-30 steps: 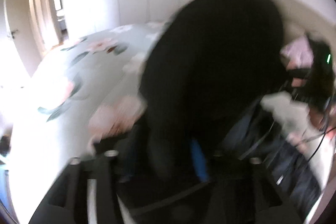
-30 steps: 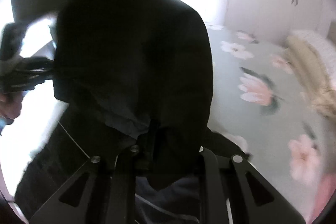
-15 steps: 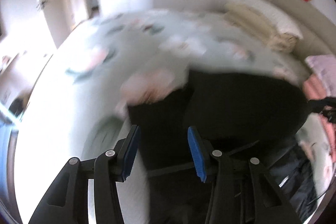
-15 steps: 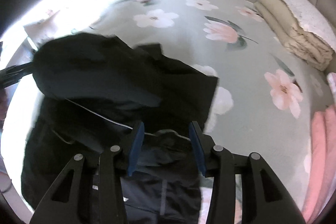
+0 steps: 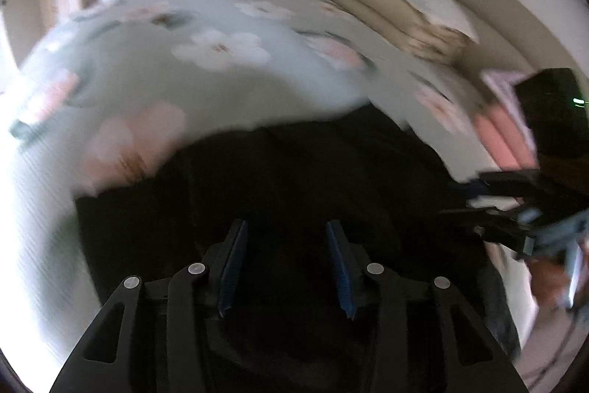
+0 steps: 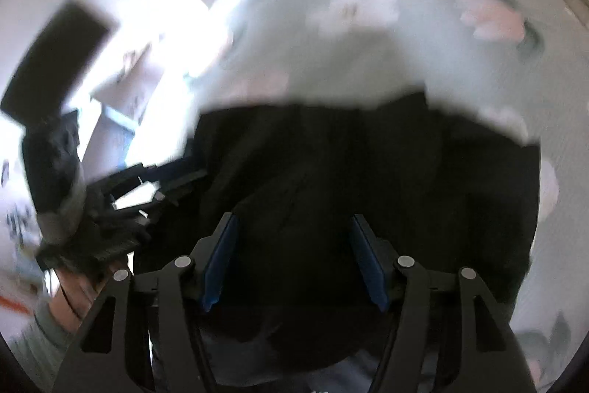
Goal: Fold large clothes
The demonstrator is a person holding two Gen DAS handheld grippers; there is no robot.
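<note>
A large black garment (image 5: 313,172) lies spread on the floral bed sheet (image 5: 184,61); the right wrist view shows it too (image 6: 368,164). My left gripper (image 5: 287,227) points down over its near part. Its jaws are closing, but the blue pads (image 5: 235,256) stand apart over the cloth and do not press on it. My right gripper (image 6: 294,220) hovers over the same garment with its jaws opening wide, and only fabric lies below them. Each gripper shows in the other's view: the right one (image 5: 515,209) at the right edge, the left one (image 6: 147,186) at the left. Both views are motion-blurred.
Folded beige bedding (image 5: 397,6) lies at the head of the bed, with pink folded cloth (image 5: 504,139) nearer on the right. A cardboard box (image 6: 129,87) and a dark screen (image 6: 55,58) stand beside the bed. A hand (image 6: 81,290) holds the left gripper.
The black garment, held up in front of both cameras a second ago, now lies on the bed. Both grippers have let go of it and tipped down toward it.
</note>
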